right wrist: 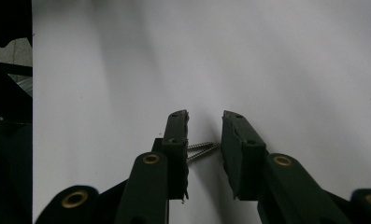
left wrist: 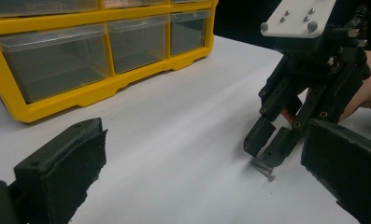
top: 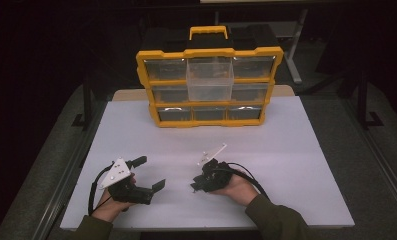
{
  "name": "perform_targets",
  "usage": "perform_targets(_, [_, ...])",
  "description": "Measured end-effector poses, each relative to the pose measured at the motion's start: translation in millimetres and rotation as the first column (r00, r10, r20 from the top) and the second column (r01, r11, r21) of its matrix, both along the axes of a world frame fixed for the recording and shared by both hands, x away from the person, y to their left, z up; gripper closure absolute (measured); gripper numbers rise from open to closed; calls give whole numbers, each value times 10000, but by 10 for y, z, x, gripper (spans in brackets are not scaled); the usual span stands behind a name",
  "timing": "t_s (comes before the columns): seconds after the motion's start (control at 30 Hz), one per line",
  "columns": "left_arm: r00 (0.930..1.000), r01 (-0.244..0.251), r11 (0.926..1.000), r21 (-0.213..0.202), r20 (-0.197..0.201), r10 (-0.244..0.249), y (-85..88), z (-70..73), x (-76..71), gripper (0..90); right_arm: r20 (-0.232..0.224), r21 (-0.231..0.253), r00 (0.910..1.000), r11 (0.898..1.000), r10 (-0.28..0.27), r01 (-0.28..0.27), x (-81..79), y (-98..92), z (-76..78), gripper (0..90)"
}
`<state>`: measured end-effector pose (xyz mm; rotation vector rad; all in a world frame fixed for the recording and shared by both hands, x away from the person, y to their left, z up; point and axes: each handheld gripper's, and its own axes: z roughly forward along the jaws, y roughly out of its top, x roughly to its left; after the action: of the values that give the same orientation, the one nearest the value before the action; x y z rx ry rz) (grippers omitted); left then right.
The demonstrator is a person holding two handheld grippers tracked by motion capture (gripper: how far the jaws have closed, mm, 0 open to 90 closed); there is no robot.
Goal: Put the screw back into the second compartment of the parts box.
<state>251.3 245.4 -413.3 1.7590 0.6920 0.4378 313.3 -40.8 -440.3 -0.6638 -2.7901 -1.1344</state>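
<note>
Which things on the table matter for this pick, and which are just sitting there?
In play:
- two small metal screws lying between the jaws
- right gripper, jaws around the screws
- white tabletop under them

Idle:
- yellow plastic drawer organiser
- left gripper, open, empty

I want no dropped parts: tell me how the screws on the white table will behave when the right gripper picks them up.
The screws look thin, stiff and probably light. Lying flat on the smooth white table, they may roll or slide. Two lie together between the right gripper pads, so one may slip free; threaded shanks should give some bite.
</note>
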Motion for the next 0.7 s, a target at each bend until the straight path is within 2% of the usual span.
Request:
perform_targets(0.13, [10000,3,10000,34,17,-3,-3,-3,0,0,-176,-106,9998,9999,-95,93,-7,10,-4,732])
perform_targets(0.37, [10000,-7,10000,34,15,7,-2,0,-1,0,-49,-297,9999,9995,144,-145,8,12,-32,769])
perform_targets(0.7, [10000,-15,10000,69,19,15,-1,-2,0,0,-177,-362,9998,9992,135,-141,9,9,-39,806])
